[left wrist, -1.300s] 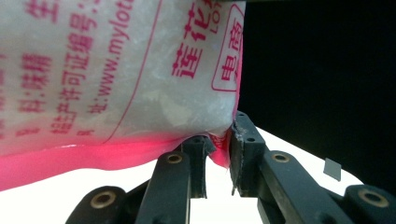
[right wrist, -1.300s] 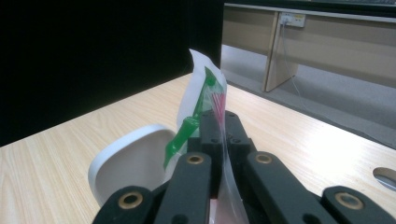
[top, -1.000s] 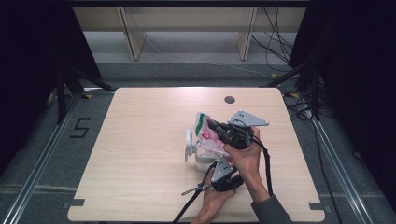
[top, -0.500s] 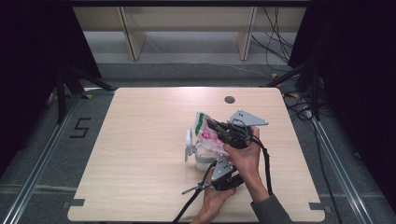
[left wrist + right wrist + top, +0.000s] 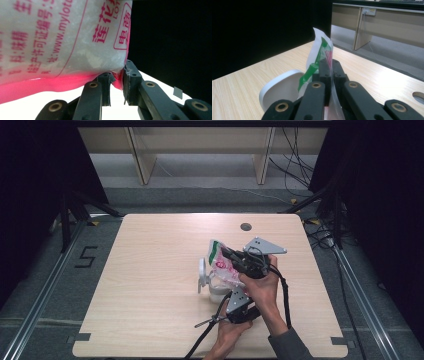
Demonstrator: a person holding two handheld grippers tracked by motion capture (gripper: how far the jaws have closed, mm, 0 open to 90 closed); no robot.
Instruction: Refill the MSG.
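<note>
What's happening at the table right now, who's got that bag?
A person holds a gripper in each hand, and both have hold of a printed plastic bag over a white cup near the middle of the table. The right gripper is shut on the bag's thin edge, holding it up. The left gripper pinches a lower pink corner of the bag between its fingertips. The bag looks full of white grains, and I cannot tell whether it is open.

I see the wooden table (image 5: 150, 285) with a round hole (image 5: 245, 226) near its far edge. Beyond it, a pale shelf unit (image 5: 200, 150) stands on grey floor (image 5: 200, 195), cables (image 5: 295, 155) trailing right. A "5" mark (image 5: 85, 256) sits left.
</note>
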